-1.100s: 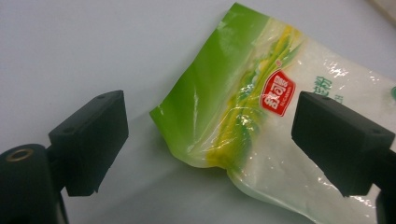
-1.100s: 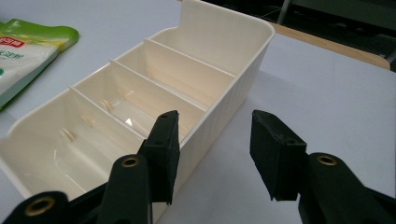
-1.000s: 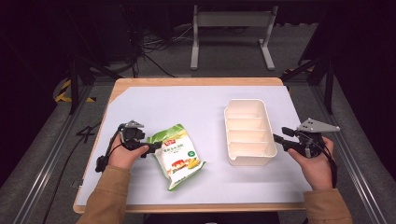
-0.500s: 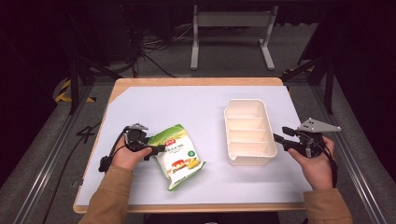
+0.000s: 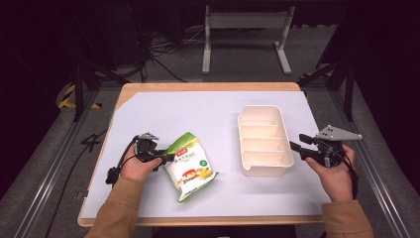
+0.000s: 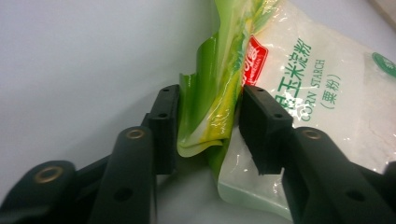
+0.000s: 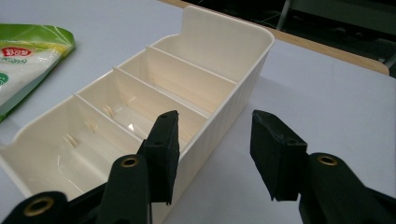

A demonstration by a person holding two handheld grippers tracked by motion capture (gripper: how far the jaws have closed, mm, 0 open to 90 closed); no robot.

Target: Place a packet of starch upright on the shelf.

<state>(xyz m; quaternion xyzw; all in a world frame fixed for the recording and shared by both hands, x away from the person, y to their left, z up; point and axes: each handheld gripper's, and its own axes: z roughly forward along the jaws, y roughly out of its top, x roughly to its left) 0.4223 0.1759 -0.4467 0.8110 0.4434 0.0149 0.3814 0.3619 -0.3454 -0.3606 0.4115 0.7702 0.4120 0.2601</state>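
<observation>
left claw has just been closing on the cornstarch bag's crumpled edge, right claw gaping over the tray wall, so that thin pinch might slip when lifted

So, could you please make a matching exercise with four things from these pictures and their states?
Things:
1. green and white plastic corn starch bag
2. cream plastic divided bin
3. left tongs
4. right tongs

States:
A. straddling the bin's side wall, not pressing it
B. lying on the white table cover
C. closing on a folded bag edge
D. empty, four compartments

Pairs: 1-B, 2-D, 3-C, 4-A
</observation>
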